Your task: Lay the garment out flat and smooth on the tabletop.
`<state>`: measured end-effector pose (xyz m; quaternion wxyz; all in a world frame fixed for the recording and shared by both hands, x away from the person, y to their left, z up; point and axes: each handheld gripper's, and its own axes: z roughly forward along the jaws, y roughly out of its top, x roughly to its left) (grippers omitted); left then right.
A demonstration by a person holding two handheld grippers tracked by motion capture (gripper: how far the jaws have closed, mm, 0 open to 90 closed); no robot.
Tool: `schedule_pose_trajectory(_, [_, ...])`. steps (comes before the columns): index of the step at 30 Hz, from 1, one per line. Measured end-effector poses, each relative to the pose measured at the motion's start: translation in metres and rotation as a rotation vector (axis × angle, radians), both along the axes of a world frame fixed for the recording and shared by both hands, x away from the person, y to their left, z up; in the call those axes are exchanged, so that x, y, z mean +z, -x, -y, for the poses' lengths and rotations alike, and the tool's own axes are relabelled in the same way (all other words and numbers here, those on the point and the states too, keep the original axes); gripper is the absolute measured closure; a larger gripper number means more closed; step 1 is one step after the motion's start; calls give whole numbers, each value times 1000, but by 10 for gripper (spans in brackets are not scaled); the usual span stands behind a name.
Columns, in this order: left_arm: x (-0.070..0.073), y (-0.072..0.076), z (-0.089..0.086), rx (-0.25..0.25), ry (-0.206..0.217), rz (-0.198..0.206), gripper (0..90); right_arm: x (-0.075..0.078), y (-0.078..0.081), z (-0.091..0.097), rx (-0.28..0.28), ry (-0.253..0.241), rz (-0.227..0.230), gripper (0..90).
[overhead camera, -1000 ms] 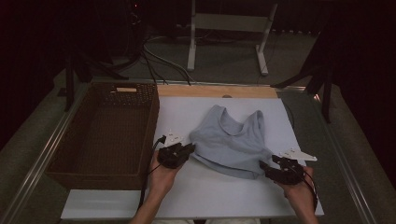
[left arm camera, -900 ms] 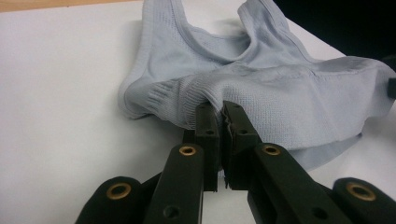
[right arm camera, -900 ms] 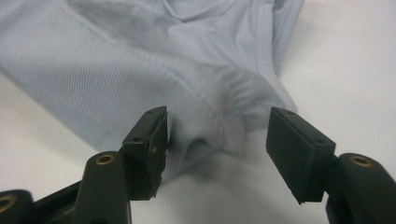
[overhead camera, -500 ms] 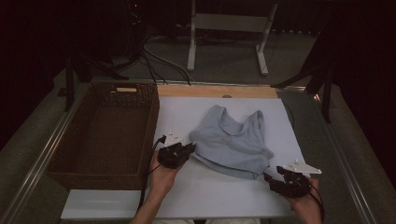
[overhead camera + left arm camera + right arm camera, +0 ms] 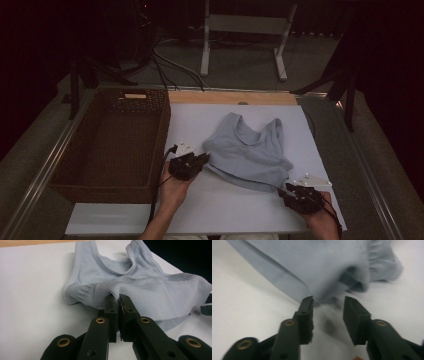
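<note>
Beyond my white table [image 5: 235, 212] the room lies dark: grey floor [image 5: 250, 65], a pale metal stand [image 5: 245, 30], cables [image 5: 165, 57] trailing across.

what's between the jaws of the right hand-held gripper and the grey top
Only bare white table: the right hand-held gripper stands open just short of the grey top's hem, seen in the right gripper view.

Tank top [image 5: 140, 287]: pale grey-blue knit cloth, matt, fine mesh texture, with ribbed bands at the hem and smooth bound edging at the armholes. Bench [image 5: 200, 210]: smooth matt white sheet, with a bare wood strip at the far edge. Basket [image 5: 75, 165], left: dark brown woven wicker, rough. Gripper fingers [image 5: 111, 312]: black matt plastic with brass-coloured rivets.
</note>
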<state>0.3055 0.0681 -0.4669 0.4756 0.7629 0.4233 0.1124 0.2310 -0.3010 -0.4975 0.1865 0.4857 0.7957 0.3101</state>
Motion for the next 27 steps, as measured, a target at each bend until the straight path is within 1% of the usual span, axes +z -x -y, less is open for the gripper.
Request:
schedule_pose_trajectory(2, [0, 0, 0, -2, -1, 1, 878, 1, -2, -2, 11, -21, -10, 655])
schedule_pose_trajectory(3, [0, 1, 0, -4, -2, 1, 877, 2, -3, -3, 13, -22, -5, 690])
schedule_pose_trajectory(5, [0, 1, 0, -5, -4, 2, 877, 7, -3, -5, 27, -34, 0, 793])
schedule_pose_trajectory(6, [0, 1, 0, -5, -5, 3, 877, 10, -2, -6, 35, -41, 6, 827])
schedule_pose_trajectory(8, [0, 2, 0, -7, -8, 2, 877, 16, 1, -7, 39, -50, 32, 854])
schedule_pose_trajectory(12, [-1, 3, 1, -11, -15, 2, 877, 28, 8, -3, 23, -80, 88, 856])
schedule_pose_trajectory(14, [-1, 3, 0, -11, -15, 0, 877, 34, 11, 1, -2, -99, 116, 852])
schedule_pose_trajectory(15, [-2, 3, 1, -11, -13, 0, 877, 36, 11, 3, -13, -110, 126, 849])
schedule_pose_trajectory(17, [-1, 3, 1, -14, -11, 0, 877, 37, 10, 5, -27, -117, 137, 827])
schedule_pose_trajectory(18, [-1, 3, 2, -14, -11, 1, 877, 36, 9, 5, -29, -118, 135, 820])
schedule_pose_trajectory(20, [-1, 3, 2, -14, -13, 1, 877, 35, 7, 4, -38, -118, 136, 765])
schedule_pose_trajectory(21, [-1, 3, 2, -14, -12, 0, 877, 34, 6, 4, -42, -121, 133, 714])
schedule_pose_trajectory(22, [-1, 3, 2, -15, -11, -1, 877, 34, 5, 3, -47, -119, 134, 701])
schedule_pose_trajectory(25, [-1, 3, 2, -15, -9, -1, 877, 32, 3, 1, -47, -114, 133, 706])
schedule_pose_trajectory(27, [-1, 3, 2, -14, -7, -1, 877, 31, 1, 0, -46, -111, 126, 738])
